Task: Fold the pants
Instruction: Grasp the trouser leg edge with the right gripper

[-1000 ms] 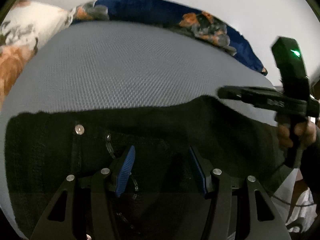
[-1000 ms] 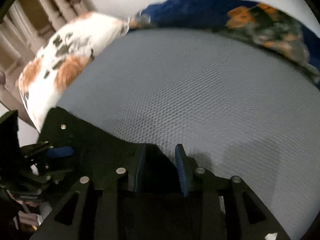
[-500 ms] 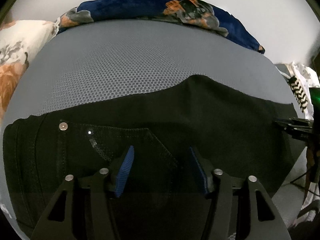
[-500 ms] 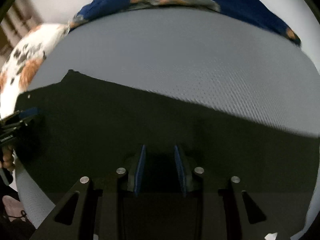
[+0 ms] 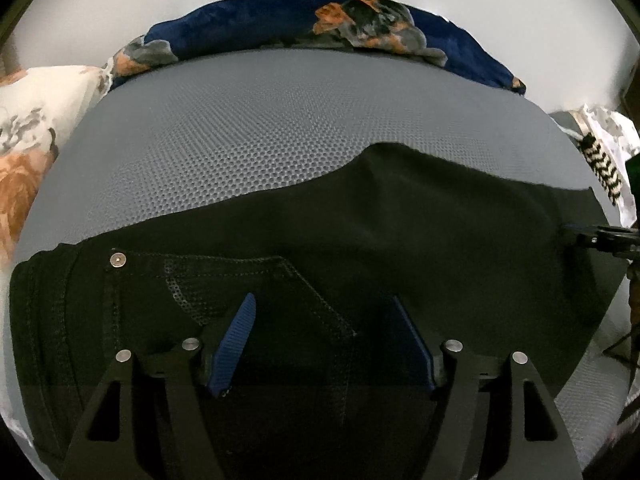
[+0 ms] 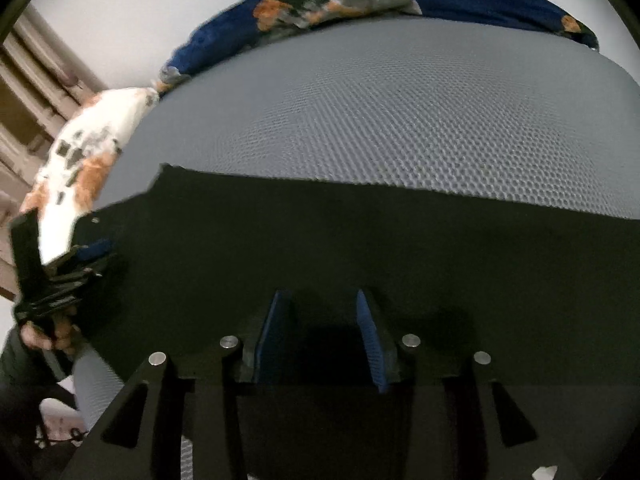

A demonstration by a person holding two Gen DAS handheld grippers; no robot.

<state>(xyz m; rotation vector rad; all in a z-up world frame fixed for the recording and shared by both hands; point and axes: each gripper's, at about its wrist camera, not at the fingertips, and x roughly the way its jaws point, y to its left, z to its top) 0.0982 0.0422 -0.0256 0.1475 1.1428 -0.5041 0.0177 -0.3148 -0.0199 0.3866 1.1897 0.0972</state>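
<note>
Across the grey honeycomb-mesh mattress [image 5: 256,128], the black denim pants [image 5: 360,240] lie flat along its near edge, and the half-hanging cloth could slide off that edge. Over the pants' waistband, the left gripper [image 5: 324,340] is opening wide with nothing pinched, while over their leg end the right gripper [image 6: 320,336] is opening narrowly, also empty, so a shallow bite could split the layers.

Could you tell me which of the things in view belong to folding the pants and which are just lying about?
Part of the job:
- black pants, spread on the grey mesh surface
- left gripper, jaws opening over the pocket
- right gripper, jaws opening over the fabric

Just lying about:
- navy floral blanket
- white floral pillow
- black-and-white striped item
</note>
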